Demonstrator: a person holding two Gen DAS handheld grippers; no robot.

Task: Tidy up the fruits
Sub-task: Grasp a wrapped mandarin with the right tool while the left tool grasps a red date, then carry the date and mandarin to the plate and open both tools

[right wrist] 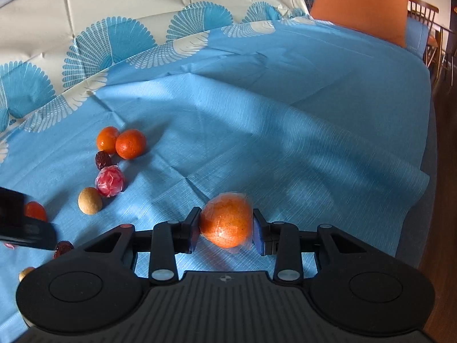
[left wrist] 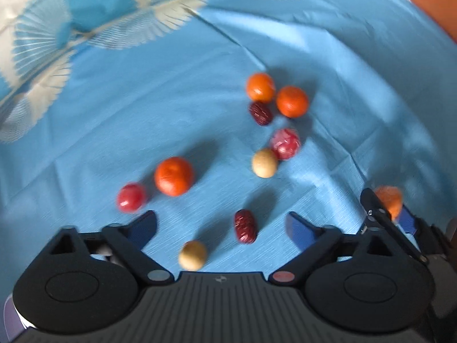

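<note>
Small fruits lie scattered on a blue tablecloth. My left gripper is open above them, with a dark red date and a beige round fruit between its fingers, untouched. An orange and a red fruit lie just beyond its left finger. Further off sit two oranges, another date, a pink wrapped ball and a beige fruit. My right gripper is shut on a plastic-wrapped orange, which also shows at the left wrist view's right edge.
The cloth turns to a white and blue fan pattern at the back. An orange cushion lies at the far right corner. The table's right edge drops to a dark floor, with a wooden chair beyond.
</note>
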